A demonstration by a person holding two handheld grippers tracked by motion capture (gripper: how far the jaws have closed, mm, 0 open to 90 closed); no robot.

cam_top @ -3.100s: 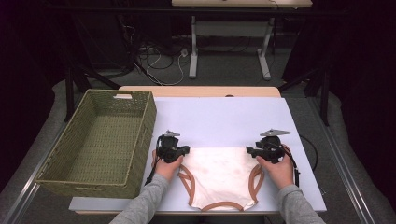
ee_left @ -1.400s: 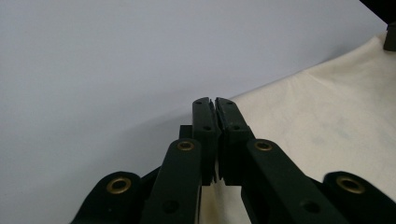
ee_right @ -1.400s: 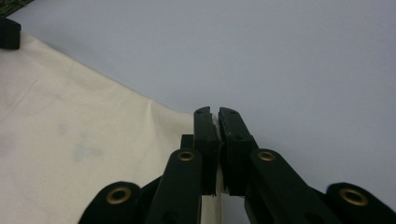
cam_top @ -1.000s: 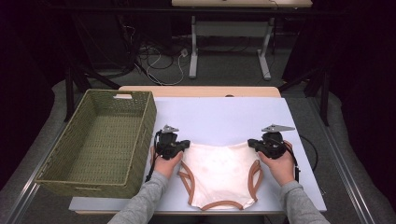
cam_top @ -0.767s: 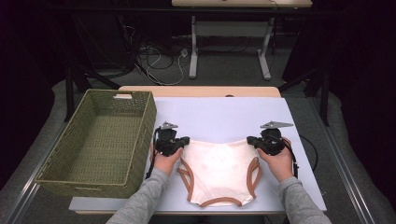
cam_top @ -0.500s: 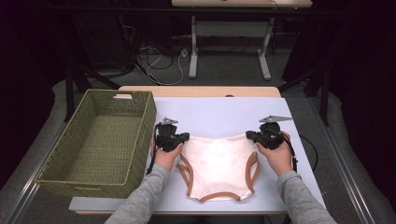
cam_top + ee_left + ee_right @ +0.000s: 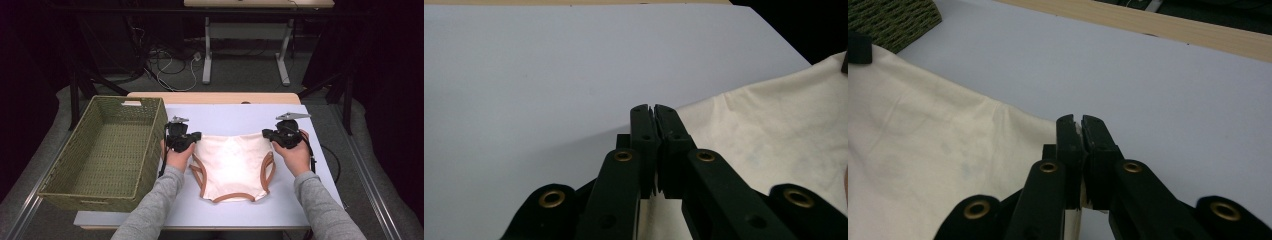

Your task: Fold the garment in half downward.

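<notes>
A cream garment (image 7: 232,162) with brown-trimmed leg openings is stretched between both hands over the white table top (image 7: 230,117). My left gripper (image 7: 196,137) is shut on the garment's top left corner, and the cloth (image 7: 769,135) spreads away to the right of its closed jaws (image 7: 654,112). My right gripper (image 7: 266,134) is shut on the top right corner; cream fabric (image 7: 933,145) fans out left of its jaws (image 7: 1079,122), and a sliver shows pinched between them. The garment's lower part rests on the table.
A green woven basket (image 7: 107,150) stands empty at the table's left side, its corner also in the right gripper view (image 7: 895,17). A wooden strip (image 7: 215,97) borders the table's far edge. Desk legs and cables lie on the dark floor behind.
Both hands have lifted and moved away from the person, carrying the garment's top edge up and farther across the table. The cloth has stretched tauter between the grippers.
</notes>
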